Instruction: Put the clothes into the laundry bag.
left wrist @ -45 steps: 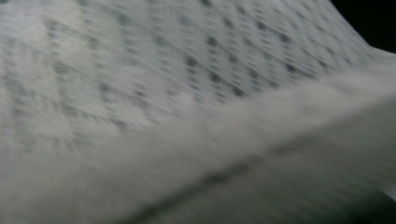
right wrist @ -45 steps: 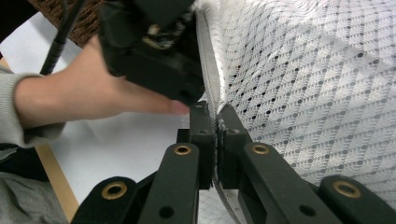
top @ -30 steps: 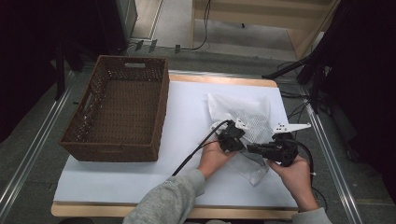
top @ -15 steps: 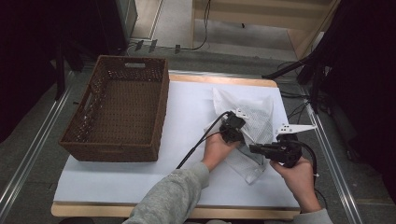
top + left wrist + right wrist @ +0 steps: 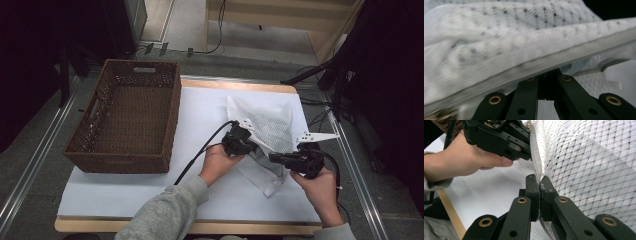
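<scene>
A white mesh laundry bag (image 5: 270,132) is held partly lifted off the white-covered tabletop (image 5: 150,200), right of a brown wicker basket (image 5: 125,117). Its grey zipper edge (image 5: 536,152) is pinched by both tongs — the left tongs (image 5: 248,145) are clamped on it higher up, the right tongs (image 5: 274,158) closed tight on it lower down. The thin, diamond-patterned mesh looks limp and slippery; if the two grips are pulled apart too hard, the edge could be tugged free or the fabric strained.
</scene>
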Demonstrator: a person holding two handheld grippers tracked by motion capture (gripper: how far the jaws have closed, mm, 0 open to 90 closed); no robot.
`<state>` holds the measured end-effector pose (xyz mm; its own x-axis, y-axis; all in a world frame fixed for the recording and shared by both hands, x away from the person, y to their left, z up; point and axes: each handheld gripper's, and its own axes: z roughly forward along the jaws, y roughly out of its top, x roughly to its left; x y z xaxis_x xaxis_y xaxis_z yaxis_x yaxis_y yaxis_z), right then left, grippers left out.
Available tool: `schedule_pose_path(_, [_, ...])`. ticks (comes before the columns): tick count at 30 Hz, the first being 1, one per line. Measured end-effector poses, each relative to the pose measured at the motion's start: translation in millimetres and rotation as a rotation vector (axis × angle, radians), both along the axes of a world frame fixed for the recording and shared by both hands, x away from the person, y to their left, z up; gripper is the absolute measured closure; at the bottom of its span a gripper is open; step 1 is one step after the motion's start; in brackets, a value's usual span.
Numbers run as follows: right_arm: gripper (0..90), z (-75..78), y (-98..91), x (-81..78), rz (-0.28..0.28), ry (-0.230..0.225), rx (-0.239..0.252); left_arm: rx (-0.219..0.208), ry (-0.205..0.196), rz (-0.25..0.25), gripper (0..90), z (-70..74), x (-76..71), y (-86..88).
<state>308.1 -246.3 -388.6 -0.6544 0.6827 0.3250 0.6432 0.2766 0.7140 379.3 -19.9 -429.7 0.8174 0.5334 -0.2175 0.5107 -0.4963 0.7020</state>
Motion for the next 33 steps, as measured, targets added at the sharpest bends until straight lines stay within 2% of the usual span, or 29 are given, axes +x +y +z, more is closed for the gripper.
schedule_pose_path(3, [88.5,-0.5,1.1,0.5,0.000,0.004,-0.003,0.006,0.018,0.013,90.0,-5.4,-2.0,8.1])
schedule_pose_path(8, [88.5,-2.6,2.3,2.0,0.004,0.011,-0.009,0.030,0.048,0.001,88.8,-17.8,-7.4,13.8])
schedule_pose_path(10, [88.4,-3.2,3.4,2.7,0.005,0.013,-0.010,0.025,0.060,0.001,85.4,-23.2,-8.9,12.5])
schedule_pose_path(11, [88.5,-3.4,3.5,3.1,0.008,0.014,-0.013,0.035,0.061,-0.003,82.9,-25.4,-9.7,11.6])
schedule_pose_path(16, [88.4,-4.8,3.7,4.1,0.002,0.017,-0.017,0.029,0.085,0.007,66.6,-33.7,-12.5,9.0])
schedule_pose_path(17, [88.3,-4.9,3.5,4.3,0.002,0.017,-0.017,0.043,0.087,0.008,65.1,-36.8,-12.9,7.4])
schedule_pose_path(18, [88.3,-5.1,3.4,4.6,0.000,0.018,-0.016,0.064,0.077,0.000,65.2,-39.6,-13.9,5.8])
schedule_pose_path(19, [88.3,-5.2,3.3,4.9,0.001,0.018,-0.017,0.061,0.052,0.003,67.3,-40.6,-16.1,5.5])
schedule_pose_path(20, [88.2,-5.3,3.4,5.0,-0.001,0.018,-0.017,0.061,0.044,0.008,70.4,-41.2,-16.5,6.2])
schedule_pose_path(24, [88.2,-5.6,4.3,5.6,-0.001,0.016,-0.016,0.063,0.059,0.018,81.9,-42.4,-13.4,9.3])
schedule_pose_path(26, [88.2,-5.6,5.0,6.0,-0.001,0.019,-0.018,0.075,0.044,0.005,89.9,-42.8,-15.5,8.6])
schedule_pose_path(28, [88.2,-5.7,5.3,6.3,0.000,0.020,-0.019,0.080,0.030,0.003,90.0,-42.7,-17.5,7.6])
schedule_pose_path(33, [88.1,-6.1,5.0,6.6,-0.001,0.020,-0.020,0.067,0.061,0.013,90.0,-41.8,-15.0,8.8])
